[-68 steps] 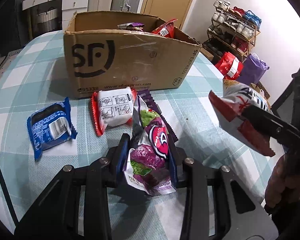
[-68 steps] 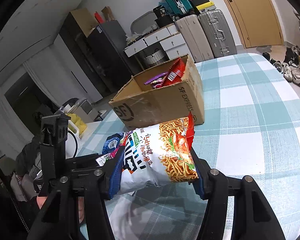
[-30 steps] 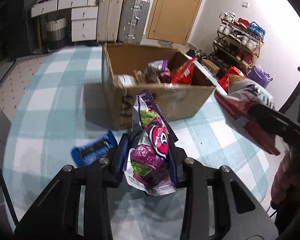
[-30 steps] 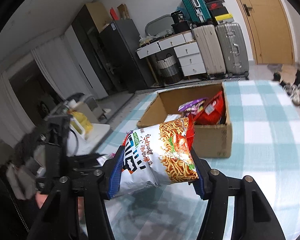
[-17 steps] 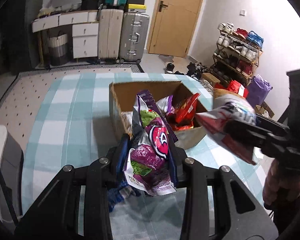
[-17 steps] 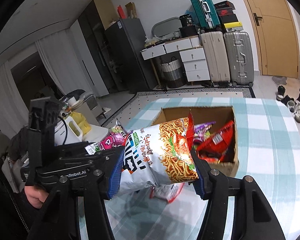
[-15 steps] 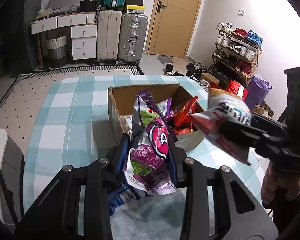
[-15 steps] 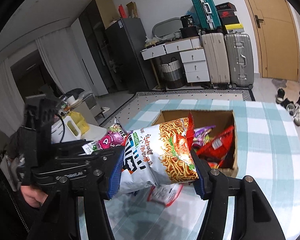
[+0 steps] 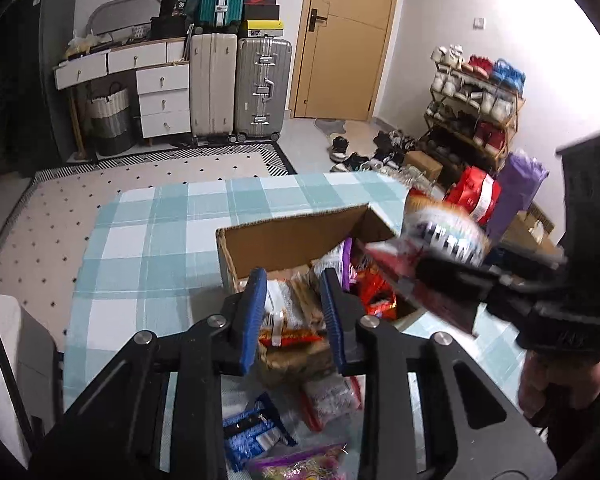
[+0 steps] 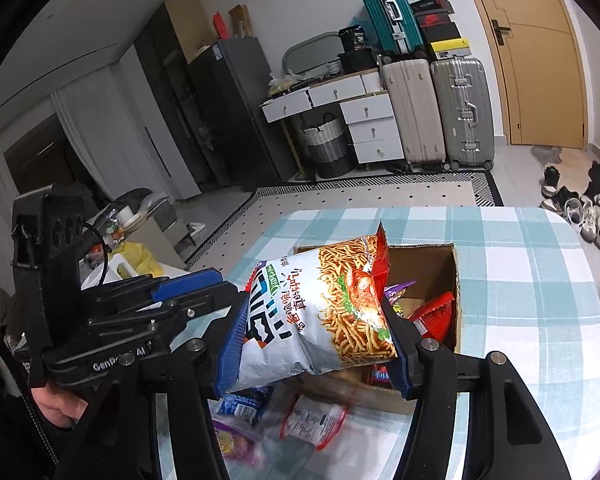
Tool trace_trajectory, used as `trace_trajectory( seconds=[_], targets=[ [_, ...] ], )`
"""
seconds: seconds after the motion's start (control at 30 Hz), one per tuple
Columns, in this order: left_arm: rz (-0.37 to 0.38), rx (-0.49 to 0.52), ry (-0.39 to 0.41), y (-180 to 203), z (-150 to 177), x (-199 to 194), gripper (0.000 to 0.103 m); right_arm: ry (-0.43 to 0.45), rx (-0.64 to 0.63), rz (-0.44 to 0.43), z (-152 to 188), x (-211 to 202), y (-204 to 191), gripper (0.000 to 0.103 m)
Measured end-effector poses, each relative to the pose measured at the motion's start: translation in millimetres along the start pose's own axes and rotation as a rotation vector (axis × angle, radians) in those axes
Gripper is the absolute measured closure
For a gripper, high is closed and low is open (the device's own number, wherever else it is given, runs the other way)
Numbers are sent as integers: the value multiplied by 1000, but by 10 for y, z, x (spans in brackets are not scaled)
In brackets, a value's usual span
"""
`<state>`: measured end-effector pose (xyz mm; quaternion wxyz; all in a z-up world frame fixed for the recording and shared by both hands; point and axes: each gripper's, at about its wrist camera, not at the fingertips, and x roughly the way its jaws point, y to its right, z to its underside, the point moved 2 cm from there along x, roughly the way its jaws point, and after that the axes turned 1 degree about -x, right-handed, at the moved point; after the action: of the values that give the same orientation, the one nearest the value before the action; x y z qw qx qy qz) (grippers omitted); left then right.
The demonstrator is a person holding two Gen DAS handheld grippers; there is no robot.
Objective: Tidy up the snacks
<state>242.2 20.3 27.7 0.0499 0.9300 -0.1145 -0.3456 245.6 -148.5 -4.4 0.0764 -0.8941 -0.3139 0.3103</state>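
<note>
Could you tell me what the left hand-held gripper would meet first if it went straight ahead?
Probably the snack packets lying inside the open cardboard box, though depth is hard to judge.

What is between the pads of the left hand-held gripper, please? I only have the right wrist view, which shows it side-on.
Observer: Nothing. The left hand-held gripper is empty, with its pads close together.
Operator: Thank you. What lies in the end of the cardboard box that my noodle bag hides?
Observer: That end holds white and brown packets, piled together.
Operator: And where does my bag sit relative to the box?
Observer: In the left wrist view the bag, blurred, hangs above the box's right side.
</note>
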Motion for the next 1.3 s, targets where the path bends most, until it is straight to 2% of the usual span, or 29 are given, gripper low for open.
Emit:
trace_trajectory(
  seconds=[0.17, 0.27, 0.43, 0.53, 0.7, 0.73, 0.8, 0.83, 1.3],
  targets=[
    [0, -69, 6, -206, 123, -80, 78, -24, 1, -34, 123, 80, -3, 43],
    [5, -100, -11, -326, 422, -155, 78, -23, 10, -57, 304, 54, 24, 43],
    [35, -144, -95, -447, 977, -92, 78, -51, 42, -56, 602, 53, 112, 43],
    [69, -195, -137, -495, 1251, -73, 76, -54, 52, -50, 679, 15, 138, 43],
    [102, -210, -175, -440, 1590, -59, 71, -42, 54, -49, 740, -65, 110, 43],
    [109, -208, -177, -400, 1617, -75, 69, -42, 51, -49, 746, -72, 100, 43],
    [128, -203, -187, -345, 1692, -70, 58, -41, 48, -50, 762, -90, 63, 43],
    [133, -202, -190, -323, 1713, -73, 57, -41, 48, -51, 757, -95, 49, 43],
    [141, -199, -276, -194, 1879, 156, 55, -40, 46, -50, 793, -173, -7, 43]
  ],
)
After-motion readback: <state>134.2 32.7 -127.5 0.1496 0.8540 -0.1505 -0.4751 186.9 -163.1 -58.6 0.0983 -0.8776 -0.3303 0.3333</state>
